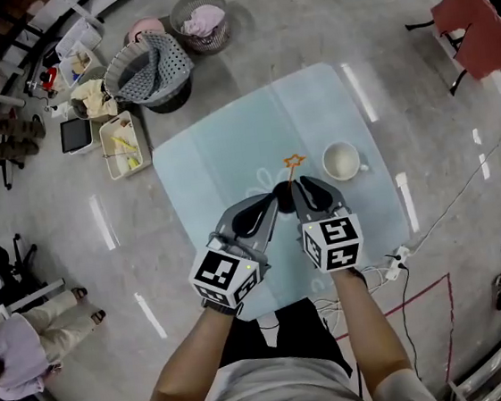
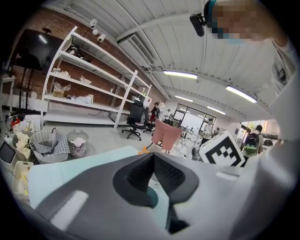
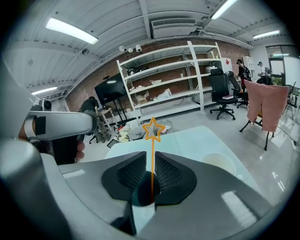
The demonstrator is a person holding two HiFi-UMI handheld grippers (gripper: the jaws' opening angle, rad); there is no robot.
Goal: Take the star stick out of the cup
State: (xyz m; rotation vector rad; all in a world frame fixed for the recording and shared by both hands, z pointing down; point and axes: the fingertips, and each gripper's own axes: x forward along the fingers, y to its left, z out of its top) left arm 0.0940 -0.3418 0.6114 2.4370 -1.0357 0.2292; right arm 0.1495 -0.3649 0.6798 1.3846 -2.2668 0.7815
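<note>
An orange star stick (image 1: 294,160) stands upright over the pale blue table (image 1: 218,154). In the right gripper view the star stick (image 3: 152,129) rises out of a dark teal cup (image 3: 143,194) that lies under my jaws. My right gripper (image 3: 149,161) is open only a little, with one pad on each side of the stick. My left gripper (image 2: 153,161) has its tips together, pinched on the cup rim (image 2: 151,193). In the head view the left gripper (image 1: 277,199) and right gripper (image 1: 301,189) meet tip to tip and hide the cup.
A white mug (image 1: 342,160) sits on the table to the right of the stick. On the floor beyond are grey baskets (image 1: 147,69), a wire basket (image 1: 199,19) and a tray (image 1: 124,144). A red-draped chair (image 1: 475,26) stands far right, and cables (image 1: 393,269) lie near the table's right corner.
</note>
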